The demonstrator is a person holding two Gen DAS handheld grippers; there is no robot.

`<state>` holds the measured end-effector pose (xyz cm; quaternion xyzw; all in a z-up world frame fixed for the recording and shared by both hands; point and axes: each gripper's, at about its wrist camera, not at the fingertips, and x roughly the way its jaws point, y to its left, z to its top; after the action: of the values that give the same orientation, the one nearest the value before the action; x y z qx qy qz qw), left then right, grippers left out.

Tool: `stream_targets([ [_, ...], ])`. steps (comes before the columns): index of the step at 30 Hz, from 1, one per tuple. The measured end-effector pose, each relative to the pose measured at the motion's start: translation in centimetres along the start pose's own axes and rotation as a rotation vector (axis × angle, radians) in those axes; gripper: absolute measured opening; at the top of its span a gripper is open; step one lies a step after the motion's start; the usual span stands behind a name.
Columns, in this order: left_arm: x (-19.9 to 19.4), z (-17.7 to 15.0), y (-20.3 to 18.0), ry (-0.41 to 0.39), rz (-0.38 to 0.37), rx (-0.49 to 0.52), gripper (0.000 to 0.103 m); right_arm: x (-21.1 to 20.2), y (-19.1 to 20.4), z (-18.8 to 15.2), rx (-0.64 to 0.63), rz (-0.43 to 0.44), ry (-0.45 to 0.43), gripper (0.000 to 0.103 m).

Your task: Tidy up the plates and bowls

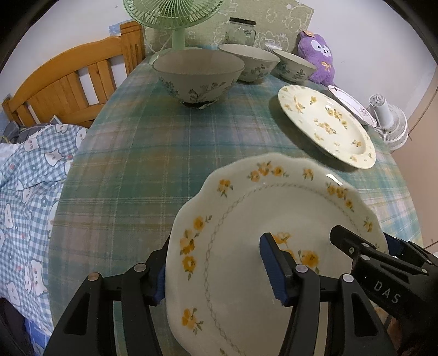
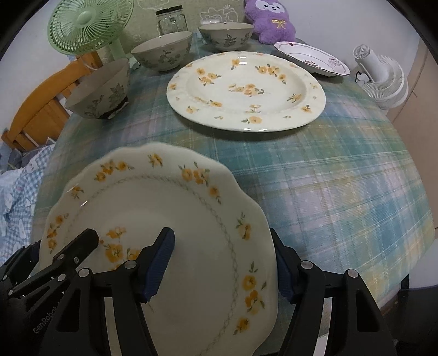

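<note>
Scalloped plate [image 1: 246, 219], plaid tablecloth [image 1: 131, 164], wooden bedframe [image 1: 68, 79]

1. Green desk fan [image 1: 172, 16]: far left corner of the plaid-covered table [image 1: 153, 142].
2. Glass jar [image 1: 241, 31]: far edge.
3. Purple plush toy [image 1: 319, 59]: far right corner.
4. White fan [image 2: 383, 79]: beyond the right edge.
5. Wooden bed frame [image 1: 68, 82]: beyond the left edge.

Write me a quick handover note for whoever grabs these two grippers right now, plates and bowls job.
Left gripper: straddles the left rim of the scalloped plate, one finger under, one on top.
Right gripper: same on that plate's right rim. Whether the pads are pressing is unclear.
Round floral plate lies flat mid-table; small pink-trimmed plate behind it.
Three bowls stand separately at the back.
Done: nothing stacked.
Left: stack the plates, nest the bowls.
</note>
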<state>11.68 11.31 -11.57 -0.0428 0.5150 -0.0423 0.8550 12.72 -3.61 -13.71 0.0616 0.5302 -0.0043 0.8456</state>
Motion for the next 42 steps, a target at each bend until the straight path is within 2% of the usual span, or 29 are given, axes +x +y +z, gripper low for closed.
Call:
stream_targets([
  [9, -1.5, 0.1, -3.6, -0.042, 0.03, -0.009, 0.059, -2.4, -3.1, 0.9, -0.013, 0.037, -0.035, 0.069],
  [18, -1.8, 0.7, -10.5, -0.061, 0.017, 0.001, 0.059, -4.2, -10.0, 2.5, -0.017, 0.033, -0.059, 0.069],
  [35, 3.4, 2.8, -24.3, -0.05, -0.024, 0.027, 0.059, -4.1, -24.8, 5.9, 0.021, -0.029, -0.073, 0.069],
  [42, 5.7, 2.7, -27.4, -0.031, -0.013, 0.04, 0.059, -2.4, -28.8, 6.1, 0.042, -0.033, -0.057, 0.069],
])
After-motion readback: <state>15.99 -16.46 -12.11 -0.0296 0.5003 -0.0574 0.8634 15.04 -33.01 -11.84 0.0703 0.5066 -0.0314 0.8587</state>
